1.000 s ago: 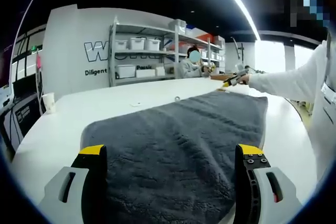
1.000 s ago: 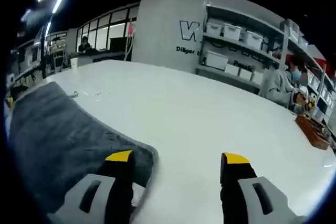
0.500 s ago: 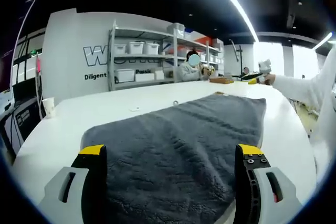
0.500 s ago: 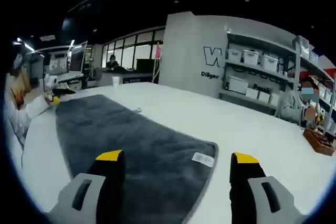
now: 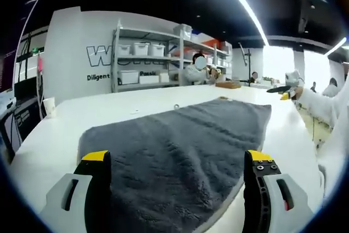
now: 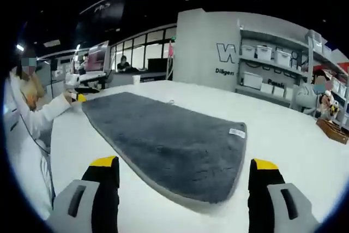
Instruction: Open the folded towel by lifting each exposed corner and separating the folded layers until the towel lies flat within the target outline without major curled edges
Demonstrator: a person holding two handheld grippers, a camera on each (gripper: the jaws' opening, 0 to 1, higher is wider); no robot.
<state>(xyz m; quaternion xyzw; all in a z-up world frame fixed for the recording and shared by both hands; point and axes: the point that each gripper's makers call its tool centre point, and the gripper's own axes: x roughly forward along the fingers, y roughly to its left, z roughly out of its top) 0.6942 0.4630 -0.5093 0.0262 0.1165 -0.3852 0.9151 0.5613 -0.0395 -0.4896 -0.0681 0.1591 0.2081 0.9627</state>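
White table (image 5: 60, 129) is seen spreading wide, and on it the grey towel (image 6: 163, 140) is laid out flat, its label (image 6: 237, 132) showing at one corner. Between the parted jaws of the left gripper (image 5: 177, 163) the near end of the towel is framed, nothing being gripped. The right gripper (image 6: 185, 170) is held above the table with jaws spread, likewise grasping nothing.
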